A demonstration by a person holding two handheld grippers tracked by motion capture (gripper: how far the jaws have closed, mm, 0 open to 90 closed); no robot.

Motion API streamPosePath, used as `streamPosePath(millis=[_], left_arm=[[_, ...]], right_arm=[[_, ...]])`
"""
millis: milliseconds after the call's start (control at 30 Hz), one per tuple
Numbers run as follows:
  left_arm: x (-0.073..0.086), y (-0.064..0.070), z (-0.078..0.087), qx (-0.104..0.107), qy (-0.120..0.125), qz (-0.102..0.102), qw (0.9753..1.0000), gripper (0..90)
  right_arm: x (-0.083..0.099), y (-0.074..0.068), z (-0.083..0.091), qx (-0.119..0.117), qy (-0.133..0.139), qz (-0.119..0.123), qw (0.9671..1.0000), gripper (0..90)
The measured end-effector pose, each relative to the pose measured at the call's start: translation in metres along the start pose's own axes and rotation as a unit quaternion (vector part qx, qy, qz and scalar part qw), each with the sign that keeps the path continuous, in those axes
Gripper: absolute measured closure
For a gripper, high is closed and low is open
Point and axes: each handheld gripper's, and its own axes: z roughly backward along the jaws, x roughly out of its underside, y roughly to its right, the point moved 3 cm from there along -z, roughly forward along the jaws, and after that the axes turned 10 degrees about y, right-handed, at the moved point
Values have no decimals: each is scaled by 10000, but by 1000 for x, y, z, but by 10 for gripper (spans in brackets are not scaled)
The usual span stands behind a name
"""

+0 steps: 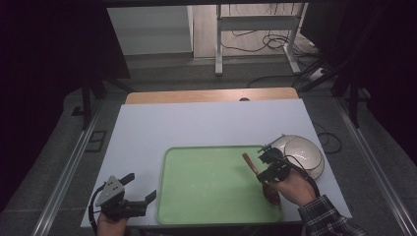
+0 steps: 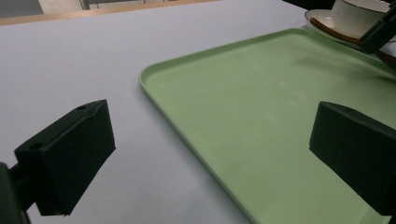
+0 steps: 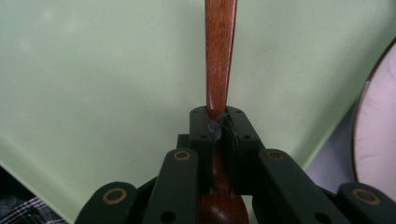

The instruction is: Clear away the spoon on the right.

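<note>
White table (image 1: 196, 125) spreads wide and bare beyond both tongs, with a pale green tray (image 1: 211, 184) lying between them. The right tongs (image 1: 269, 166) are clamped narrow on the neck of a wooden spoon (image 3: 219, 56), just ahead of its bowl, handle reaching forward above the tray; it looks light, stiff and smooth, so that thin neck seems a fair hold, though it may pivot. A fragile-looking white bowl (image 1: 302, 152) sits just beside them, while the left tongs (image 1: 132, 196) gape wide and empty off the tray's near-left rim.
</note>
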Motion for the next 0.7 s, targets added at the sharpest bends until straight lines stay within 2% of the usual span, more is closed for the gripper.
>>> streamPosePath(millis=[333, 700], left_arm=[[0, 0, 0, -1, -2, 6, 10000, 0], [0, 0, 0, 2, -3, 7, 10000, 0]], right_arm=[[6, 0, -15, -14, -81, -46, 10000, 827], [5, 1, -16, 22, 20, 32, 10000, 778]])
